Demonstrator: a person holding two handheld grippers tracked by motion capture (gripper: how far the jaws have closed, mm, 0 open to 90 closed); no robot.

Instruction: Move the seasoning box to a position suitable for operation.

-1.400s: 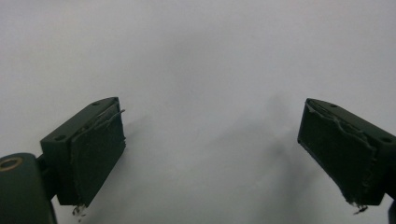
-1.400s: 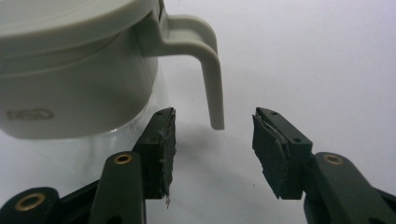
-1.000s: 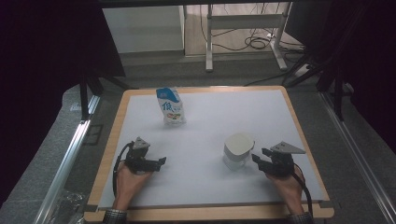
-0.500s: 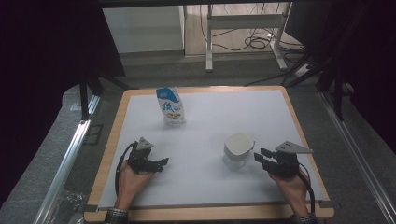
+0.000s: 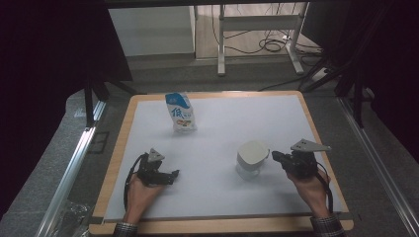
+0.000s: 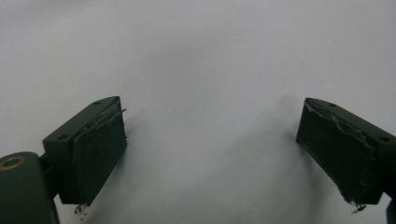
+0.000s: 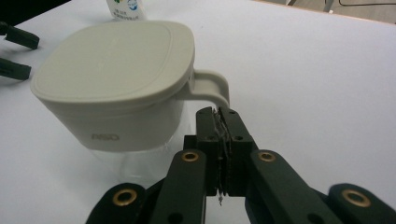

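The lidded jug (image 7: 116, 88) sat on the white table (image 5: 247, 113) and nothing had been lifted, since the right gripper (image 7: 223, 122) was pinched shut just under its handle (image 7: 211, 88), while the left gripper (image 6: 210, 154) rested wide open.

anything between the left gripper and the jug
Nothing: in the high view only bare white table lies between the left gripper and the jug.

Black right gripper (image 7: 223, 140) – brass rivets, worn pads; black left gripper (image 6: 210, 154); plaid cuffs (image 5: 326, 226)
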